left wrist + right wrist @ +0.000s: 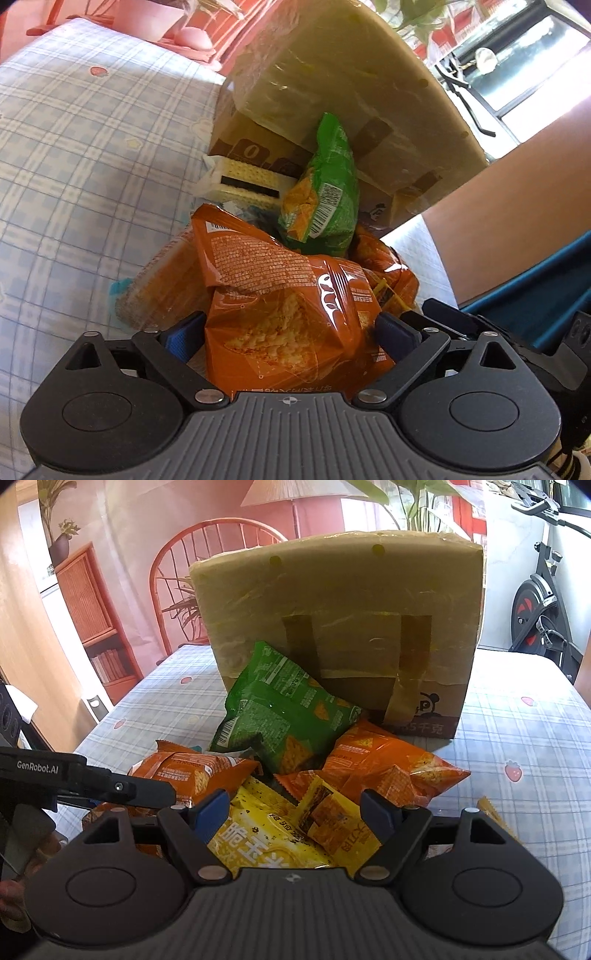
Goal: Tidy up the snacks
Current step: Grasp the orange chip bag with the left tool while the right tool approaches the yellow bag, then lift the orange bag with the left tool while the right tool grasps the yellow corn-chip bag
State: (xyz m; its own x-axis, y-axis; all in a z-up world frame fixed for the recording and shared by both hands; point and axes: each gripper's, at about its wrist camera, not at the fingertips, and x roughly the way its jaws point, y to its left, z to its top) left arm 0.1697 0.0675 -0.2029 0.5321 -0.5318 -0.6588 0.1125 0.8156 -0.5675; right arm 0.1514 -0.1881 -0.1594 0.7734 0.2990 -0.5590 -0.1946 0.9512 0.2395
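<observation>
1. The left gripper (290, 328) has its blue fingers (183, 334) spread to either side of an orange chip bag (280, 314). The bag fills the gap between them and presses against the right finger, but whether the left finger touches it, and so whether the jaws actually clamp it, I cannot tell.
2. The right gripper (293, 812) stands with jaws wide apart over a yellow snack bag (258, 834), which lies flat between and under the fingers. A smaller yellow-orange packet (328, 823) rests on top of that bag, nearer the right finger. Nothing is pinched.
3. In the right wrist view the left gripper's black arm (88, 779) reaches in from the left edge, just beside the pile.
4. Just beyond the fingers, more orange bags sit left (192, 771) and right (391, 771) in the heap, touching one another.
5. Behind them a green chip bag (280, 709) stands tilted, leaning back against the cardboard box (340, 602).
6. In the left wrist view a pale wafer pack (240, 181) lies beside the green bag, at the foot of the box.
7. Everything rests on a blue plaid tablecloth (517, 716) with small strawberry prints.
8. Farther off stand a red chair (177, 568) behind the box and an exercise bike (535, 602) at the right.
</observation>
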